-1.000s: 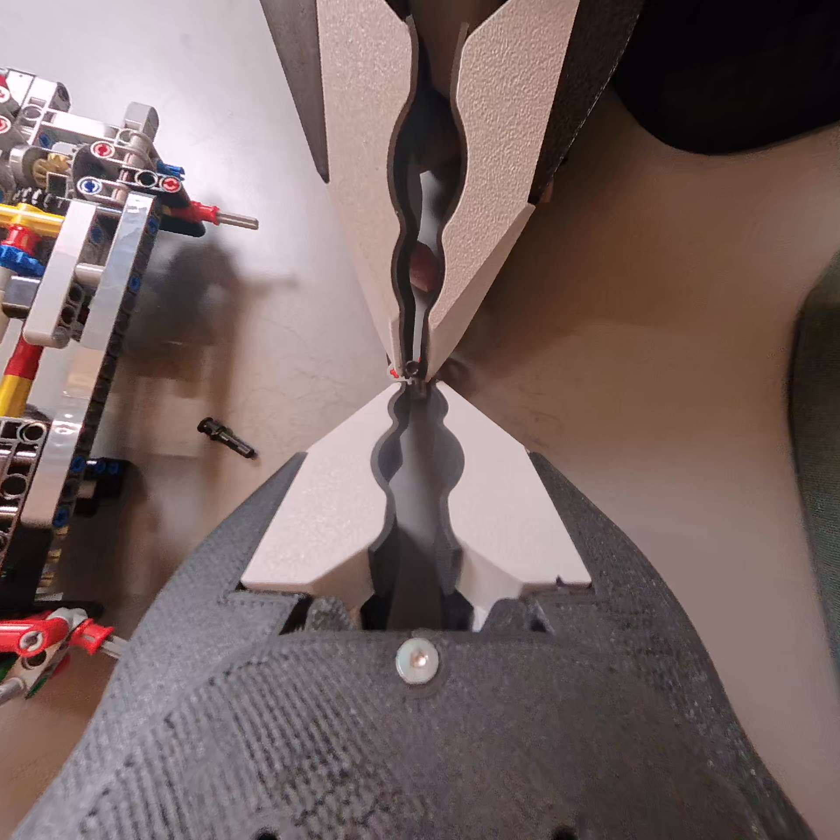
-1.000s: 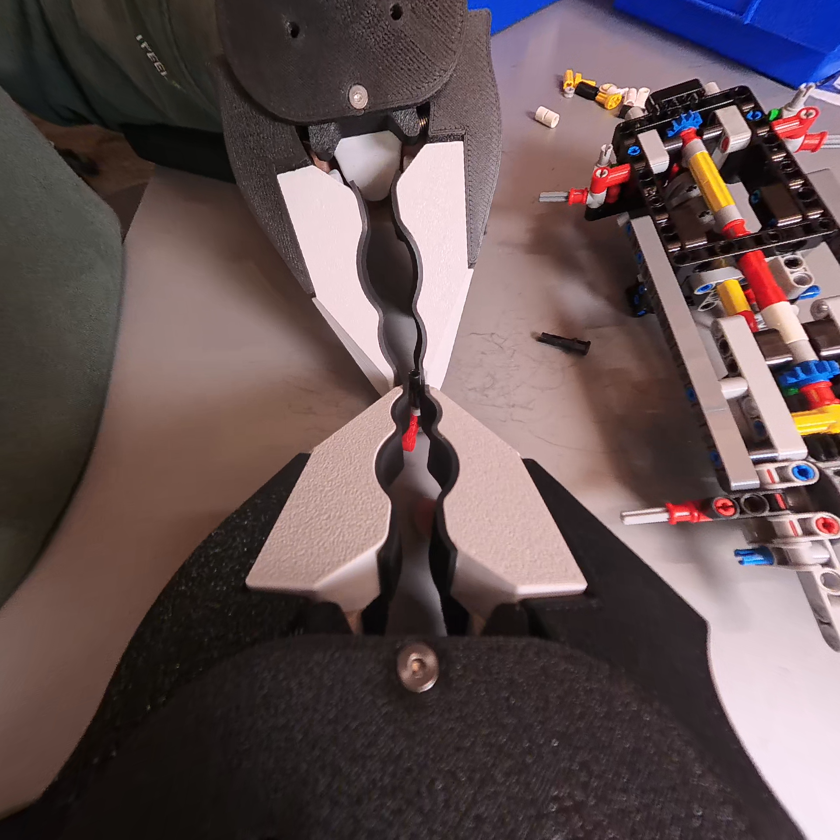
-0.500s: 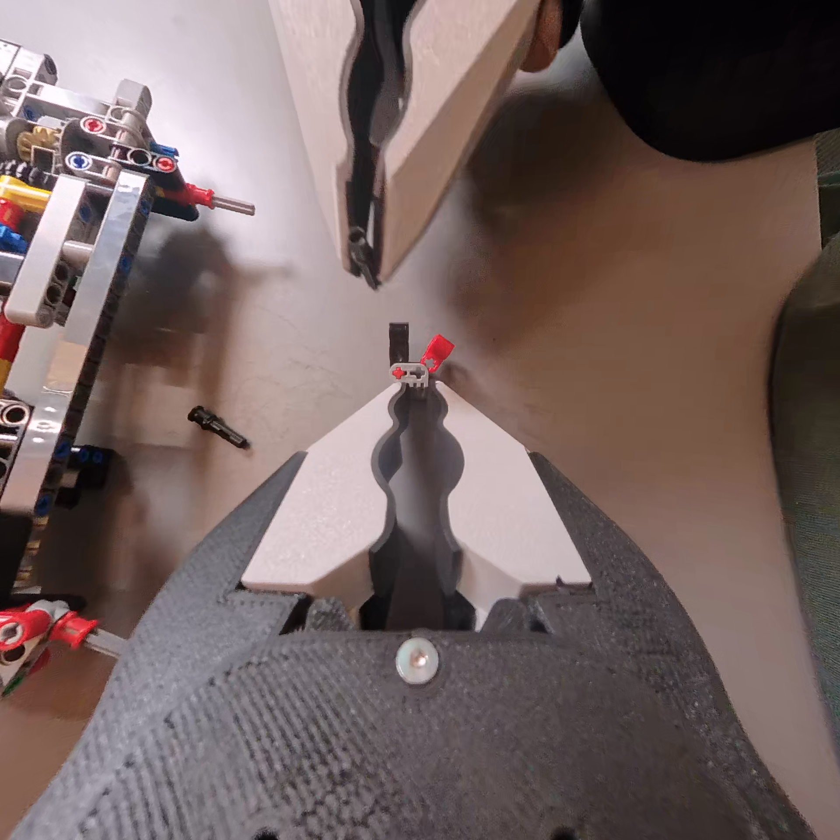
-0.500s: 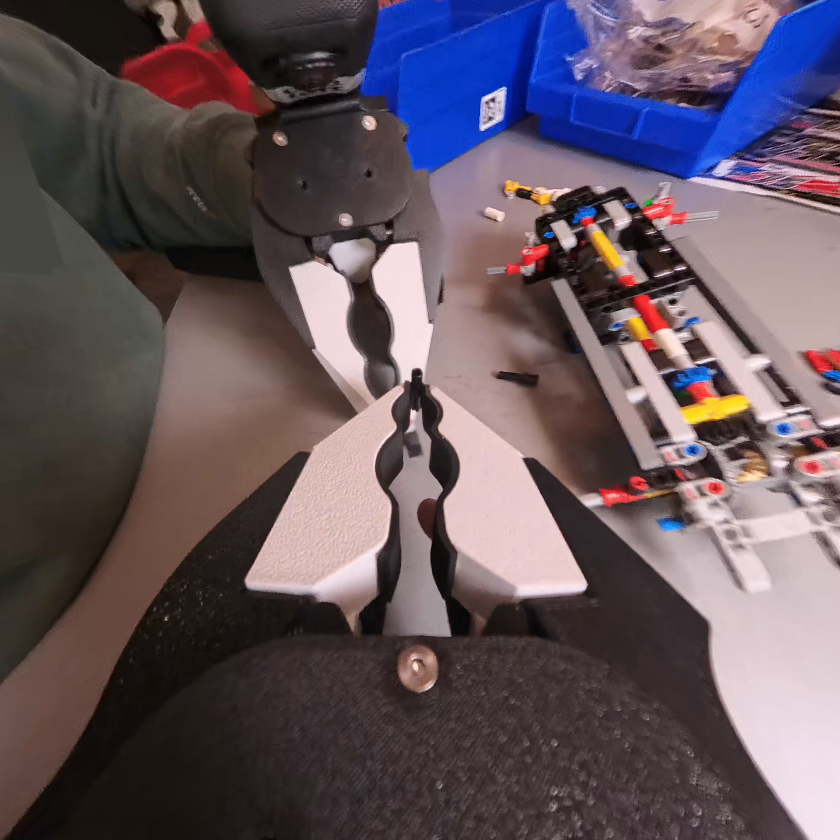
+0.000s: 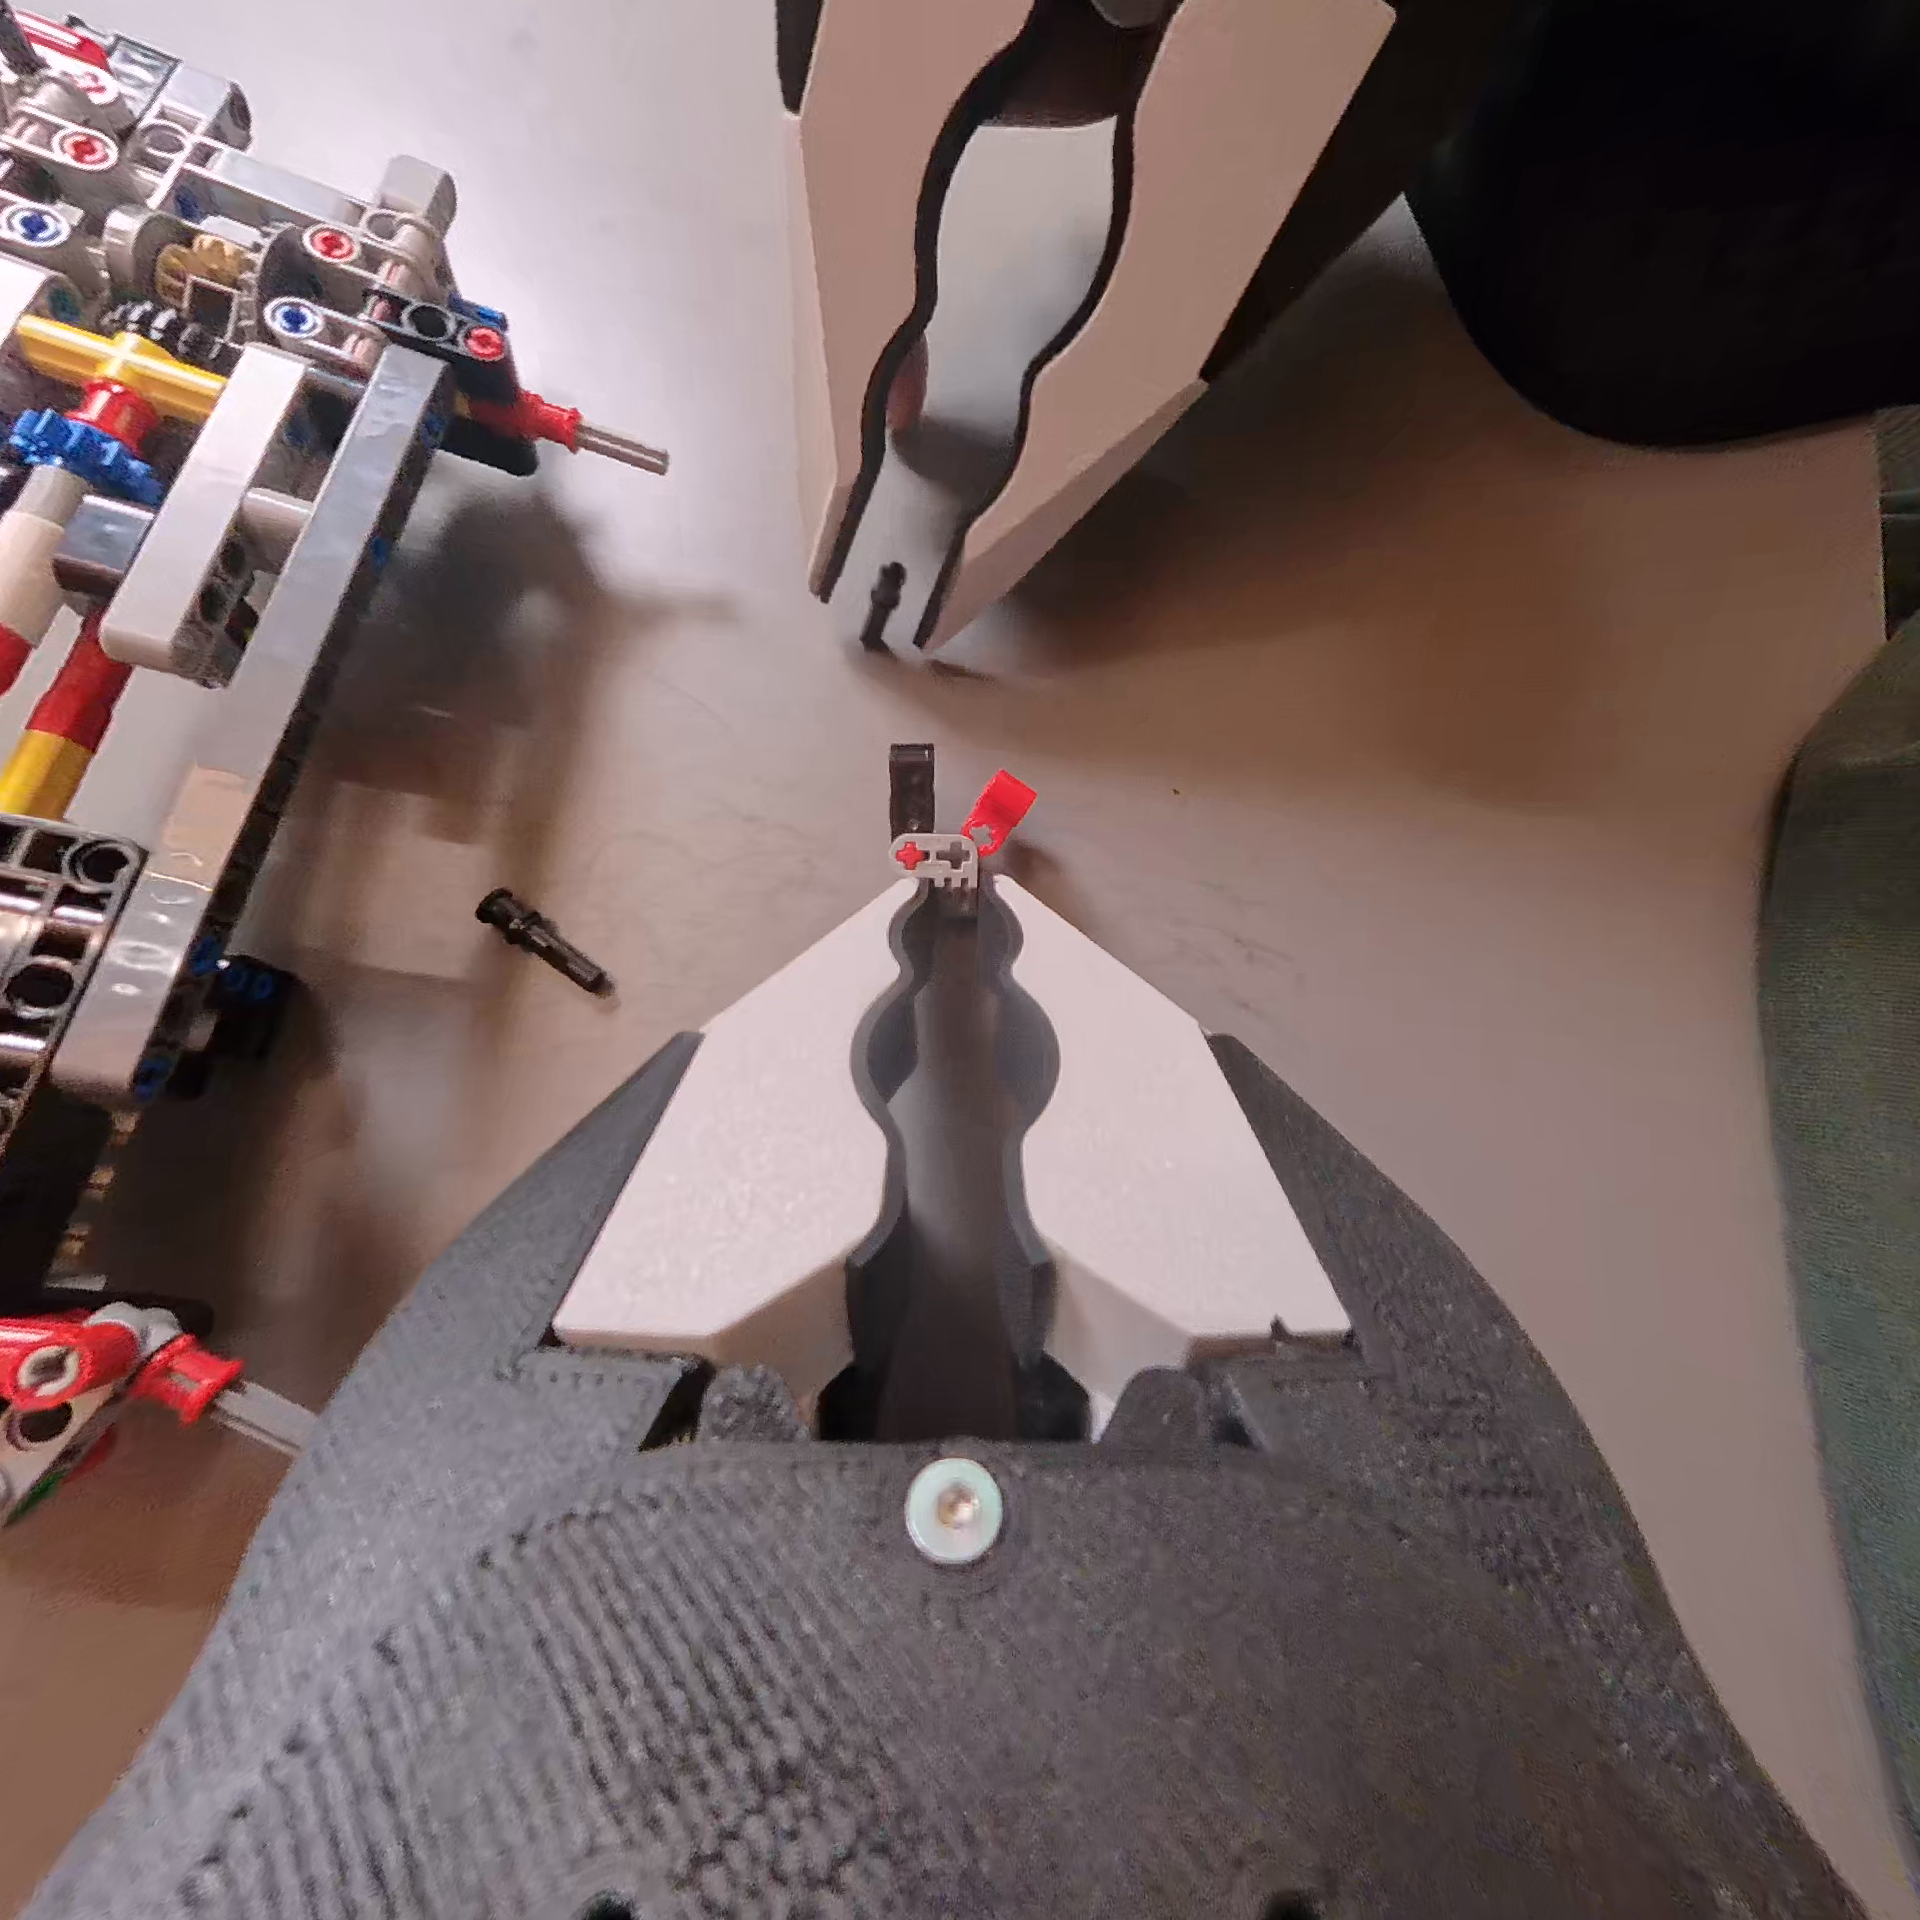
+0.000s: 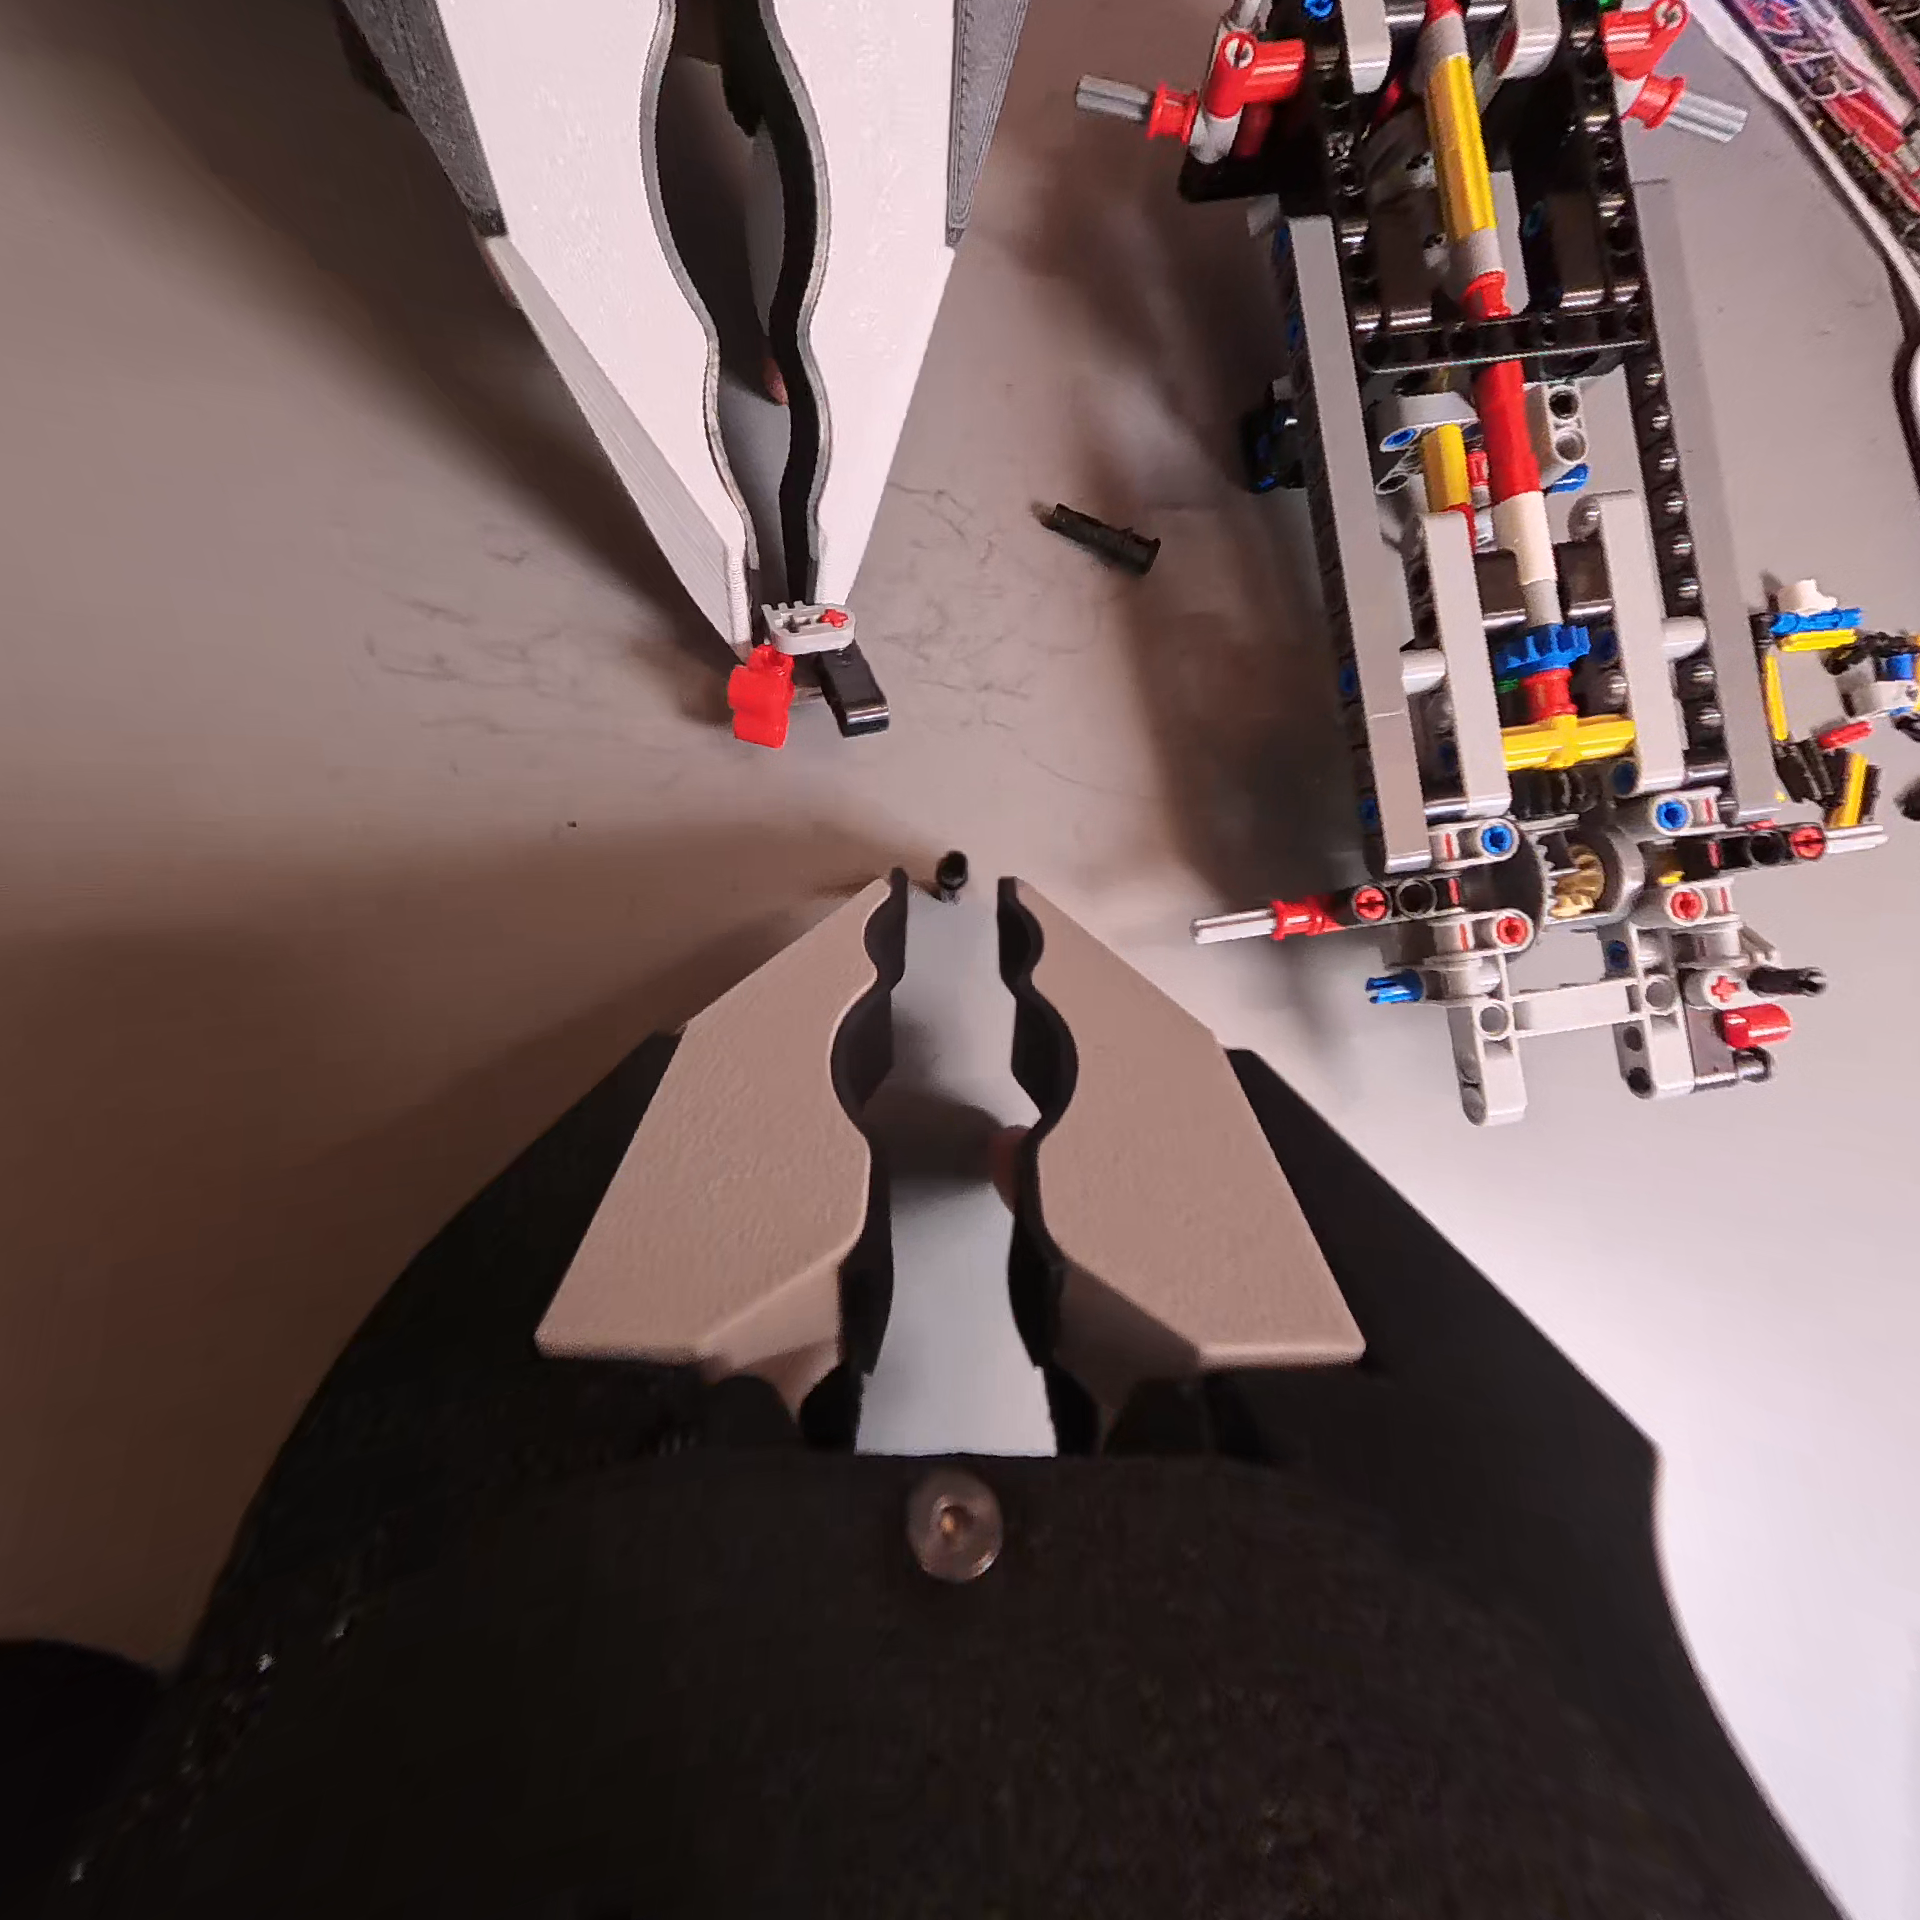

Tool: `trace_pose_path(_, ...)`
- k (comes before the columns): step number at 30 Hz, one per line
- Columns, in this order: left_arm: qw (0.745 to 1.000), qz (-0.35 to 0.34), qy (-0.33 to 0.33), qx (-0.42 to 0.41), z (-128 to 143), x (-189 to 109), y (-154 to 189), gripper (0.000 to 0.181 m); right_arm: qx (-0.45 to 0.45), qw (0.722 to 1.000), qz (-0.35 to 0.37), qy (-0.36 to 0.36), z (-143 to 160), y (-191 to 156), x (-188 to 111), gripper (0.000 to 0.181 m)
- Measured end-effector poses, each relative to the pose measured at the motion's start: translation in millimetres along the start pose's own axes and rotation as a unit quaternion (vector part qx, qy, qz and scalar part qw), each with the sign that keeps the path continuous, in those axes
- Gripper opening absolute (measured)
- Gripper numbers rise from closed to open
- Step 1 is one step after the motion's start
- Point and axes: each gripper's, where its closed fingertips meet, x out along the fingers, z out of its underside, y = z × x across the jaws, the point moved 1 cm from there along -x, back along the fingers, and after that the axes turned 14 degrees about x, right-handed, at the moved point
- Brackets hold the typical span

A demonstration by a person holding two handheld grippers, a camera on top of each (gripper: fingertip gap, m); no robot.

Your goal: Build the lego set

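My left gripper (image 5: pixel 940 883) is shut on a small grey connector (image 5: pixel 935 854) that carries a red piece (image 5: pixel 1000 805) and a black piece (image 5: pixel 912 784). In the right wrist view this gripper (image 6: pixel 781 608) reaches down from the top with the same grey connector (image 6: pixel 808 623), red piece (image 6: pixel 758 704) and black piece (image 6: pixel 854 694). My right gripper (image 6: pixel 951 883) is open, with a short black pin (image 6: pixel 951 868) loose between its tips. In the left wrist view the right gripper (image 5: pixel 883 623) and that pin (image 5: pixel 885 608) are at the top. The long Lego chassis (image 5: pixel 260 540) (image 6: pixel 1507 520) lies to the side.
Another black pin (image 5: pixel 542 940) (image 6: pixel 1096 538) lies loose on the grey table (image 6: pixel 1558 1455) between the grippers and the chassis. A green sleeve (image 5: pixel 1849 935) fills the right edge of the left wrist view. A printed sheet (image 6: pixel 1860 114) lies beyond the chassis. Tip to tip, the grippers are about 6 centimeters apart.
The two grippers were tip to tip and have pulled apart. The right gripper, then shut on the black pin, has dropped toward the table and opened. The left still grips the connector.
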Motion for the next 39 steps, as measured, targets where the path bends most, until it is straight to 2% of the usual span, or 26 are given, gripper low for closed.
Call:
trace_pose_path(4,0.999,-0.001,0.022,-0.029,-1,-2,-6,0.006,0.006,0.999,0.007,0.038,-14,2,-16,0.015)
trace_pose_path(7,0.997,0.002,0.048,-0.059,-4,-6,-11,0.006,0.008,0.996,-0.020,0.083,-32,-12,-29,0.014)
trace_pose_path(10,0.994,0.006,0.071,-0.083,-9,-9,-15,0.006,0.001,0.996,-0.032,0.089,-37,-25,-19,0.014)
trace_pose_path(15,0.993,-0.006,0.082,-0.088,-12,-12,-18,0.006,0.027,0.994,-0.032,0.100,-39,-23,-6,0.013)
trace_pose_path(26,0.991,-0.014,0.089,-0.100,-12,-12,-21,0.006,0.051,0.992,-0.001,0.115,-44,-15,-4,0.002)
trace_pose_path(33,0.983,-0.005,0.124,-0.132,-17,-18,-25,0.006,0.071,0.987,-0.003,0.141,-50,-11,-8,0.004)
trace_pose_path(39,0.981,-0.004,0.135,-0.136,-19,-20,-26,0.006,0.083,0.984,-0.023,0.159,-51,-10,-12,0.012)
